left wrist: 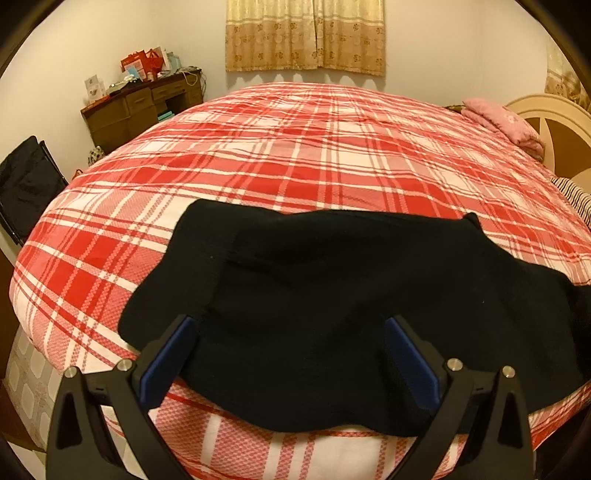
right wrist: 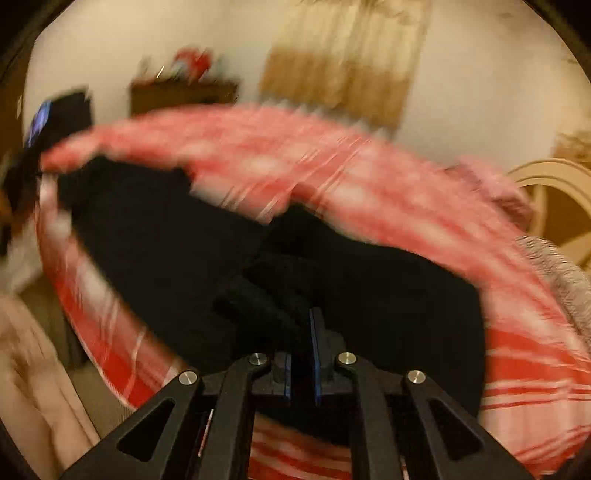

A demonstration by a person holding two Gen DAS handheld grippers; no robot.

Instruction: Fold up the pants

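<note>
**Mia:** Where are the pants?

**Ben:** They lie on the bed, near its front edge. They are black. The bed has a red and white checked cover. In the left view the pants fill the low middle and run off toward four o'clock.

**Mia:** What does the left gripper do?

**Ben:** Its two fingers are spread wide. One blue pad sits at seven o'clock and the other at five o'clock. The pants lie between them, but the pads do not squeeze the cloth.

**Mia:** And the right gripper?

**Ben:** Its fingers are almost pressed together at six o'clock. Only a thin gap is left. A bunched-up black bit of the pants sits right at its tips. The right view is very blurry, so he cannot tell for sure how tight the pinch is.

**Mia:** What else is in the room?

**Ben:** A curtain hangs at twelve o'clock. A brown desk with many small things on top stands at ten o'clock. A pink pillow lies at two o'clock, by the headboard.
</note>
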